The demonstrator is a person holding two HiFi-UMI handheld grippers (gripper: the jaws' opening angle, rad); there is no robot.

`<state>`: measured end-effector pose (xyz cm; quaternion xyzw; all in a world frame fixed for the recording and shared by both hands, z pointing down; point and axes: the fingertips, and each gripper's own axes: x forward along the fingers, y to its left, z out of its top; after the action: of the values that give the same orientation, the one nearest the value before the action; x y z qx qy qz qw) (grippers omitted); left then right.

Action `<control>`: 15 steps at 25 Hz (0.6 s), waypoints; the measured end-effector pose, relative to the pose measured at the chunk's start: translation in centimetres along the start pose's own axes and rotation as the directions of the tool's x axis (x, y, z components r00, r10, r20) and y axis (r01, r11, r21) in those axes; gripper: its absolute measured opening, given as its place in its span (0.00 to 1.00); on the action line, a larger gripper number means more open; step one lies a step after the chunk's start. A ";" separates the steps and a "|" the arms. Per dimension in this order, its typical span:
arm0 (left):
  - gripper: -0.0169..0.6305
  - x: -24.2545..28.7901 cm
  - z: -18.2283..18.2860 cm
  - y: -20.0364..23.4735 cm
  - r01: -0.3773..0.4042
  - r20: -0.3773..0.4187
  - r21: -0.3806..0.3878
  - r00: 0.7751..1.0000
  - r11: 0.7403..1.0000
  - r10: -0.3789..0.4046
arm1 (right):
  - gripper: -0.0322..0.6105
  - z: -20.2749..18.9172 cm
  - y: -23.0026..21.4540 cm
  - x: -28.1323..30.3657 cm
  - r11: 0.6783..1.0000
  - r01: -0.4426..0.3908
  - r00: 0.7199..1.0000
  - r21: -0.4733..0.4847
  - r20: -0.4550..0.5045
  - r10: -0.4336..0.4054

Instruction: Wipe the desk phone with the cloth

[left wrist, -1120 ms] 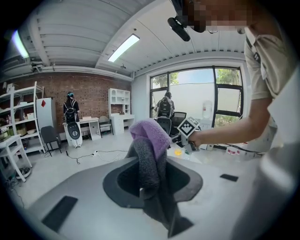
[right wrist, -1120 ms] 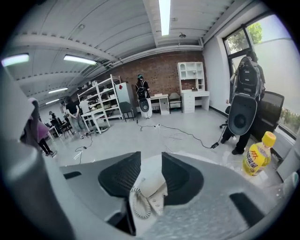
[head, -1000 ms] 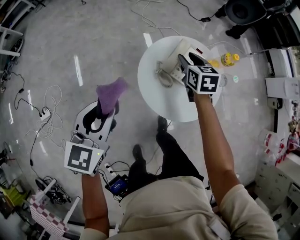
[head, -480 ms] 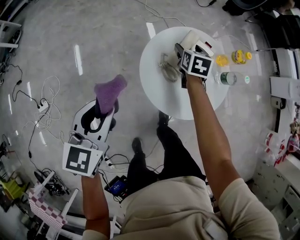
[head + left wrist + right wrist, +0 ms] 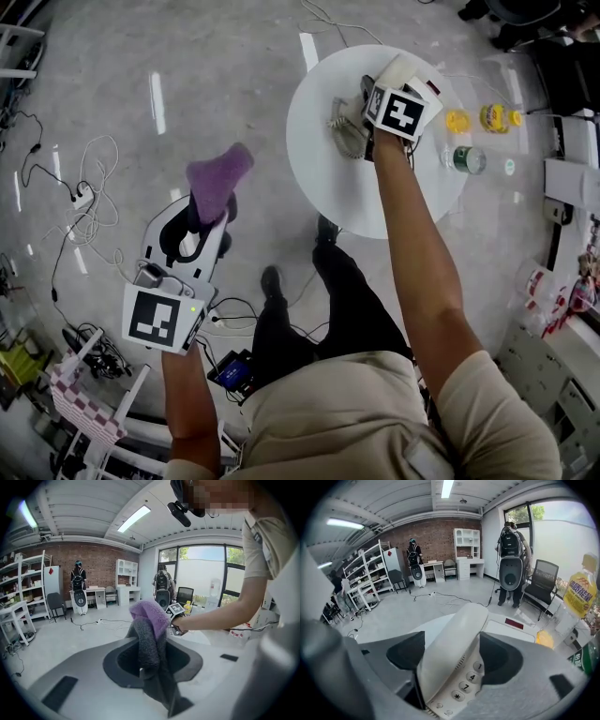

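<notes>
The white desk phone sits at the far side of the round white table. Its handset rests in its cradle beside the keypad. My right gripper is over it, open, with the handset between the jaws and dark gaps on both sides. Left of the table, above the floor, my left gripper is shut on a purple cloth. In the left gripper view the cloth sticks up from between the jaws.
A coiled cord lies on the table beside the phone. A yellow bottle and a green bottle lie at the table's right edge; the yellow bottle also shows in the right gripper view. Cables trail over the floor at the left.
My right gripper has shifted a little further over the phone. The left gripper keeps the cloth in about the same place.
</notes>
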<state>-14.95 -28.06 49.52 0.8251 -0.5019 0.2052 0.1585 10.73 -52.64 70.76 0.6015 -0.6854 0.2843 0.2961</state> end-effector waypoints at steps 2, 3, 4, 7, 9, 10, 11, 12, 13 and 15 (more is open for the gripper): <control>0.18 0.0 0.0 0.0 -0.001 0.003 -0.002 1.000 1.000 0.001 | 0.59 0.0 0.0 0.1 1.000 0.013 1.000 0.005 0.004 -0.013; 0.18 0.0 0.1 0.0 -0.001 0.005 -0.002 1.000 1.000 0.001 | 0.59 0.0 0.0 0.1 1.000 0.020 1.000 0.012 0.008 -0.020; 0.18 0.0 0.1 0.0 0.000 0.006 -0.003 1.000 1.000 0.000 | 0.58 0.0 0.0 0.1 0.999 0.025 1.000 0.025 0.011 -0.025; 0.18 0.0 0.2 0.0 0.001 0.010 -0.002 1.000 1.000 -0.001 | 0.54 -0.1 -0.2 0.1 0.996 0.028 0.999 0.089 0.015 -0.030; 0.18 -0.1 0.2 0.0 0.001 0.011 -0.002 1.000 1.000 -0.001 | 0.50 -0.1 -0.2 0.1 0.988 0.014 1.000 0.152 0.016 -0.017; 0.18 -0.1 0.2 0.0 0.001 0.011 -0.003 1.000 1.000 -0.001 | 0.48 -0.2 -0.3 0.1 0.982 0.000 1.000 0.188 0.017 -0.003; 0.18 -0.2 0.2 0.0 0.001 0.011 -0.003 1.000 1.000 -0.001 | 0.47 -0.2 -0.3 0.0 0.974 -0.018 1.000 0.224 0.020 0.014; 0.18 -0.4 0.2 0.0 0.000 0.012 -0.003 1.000 1.000 0.000 | 0.45 -0.3 -0.4 -0.2 0.965 -0.038 0.999 0.259 0.024 0.033; 0.18 -0.6 0.2 0.0 0.000 0.013 -0.003 1.000 1.000 0.000 | 0.44 -0.3 -0.5 -0.4 0.955 -0.059 0.998 0.292 0.029 0.053; 0.18 -1.0 0.1 0.0 -0.002 0.014 -0.003 1.000 1.000 0.002 | 0.43 -0.5 -0.5 -0.6 0.931 -0.102 0.995 0.350 0.041 0.094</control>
<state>-15.37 -27.34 48.91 0.8258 -0.5043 0.1986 0.1559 11.31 -51.93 70.60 0.6131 -0.6562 0.4094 0.1613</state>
